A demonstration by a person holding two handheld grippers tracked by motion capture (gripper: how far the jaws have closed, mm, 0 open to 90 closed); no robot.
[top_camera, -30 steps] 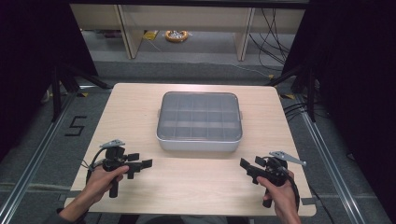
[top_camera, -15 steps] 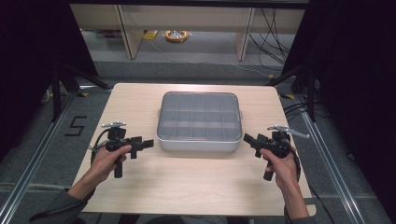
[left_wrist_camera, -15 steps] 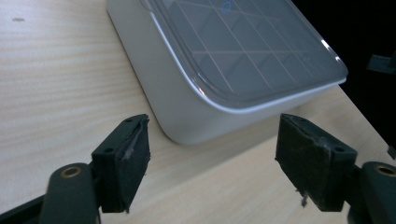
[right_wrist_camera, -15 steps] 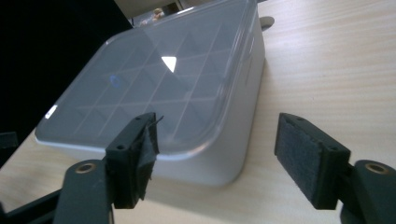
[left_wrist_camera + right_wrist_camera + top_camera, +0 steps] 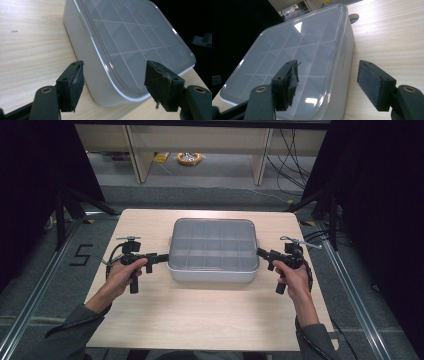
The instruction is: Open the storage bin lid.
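Light wooden table (image 5: 210, 310) on a grey floor, dark curtains either side. At its centre sits a white compartment box (image 5: 213, 270) with a clear lid (image 5: 214, 245) showing a grid of dividers. From 7 o'clock the person's left hand (image 5: 121, 276) reaches forward, holding the left gripper (image 5: 161, 259) level, pointed at the box's left end at 9 o'clock. From 5 o'clock the right hand (image 5: 290, 272) points the right gripper (image 5: 261, 253) at the box's right end at 3 o'clock. Both grippers' jaws stand wide apart, straddling the box's edge and gripping nothing.
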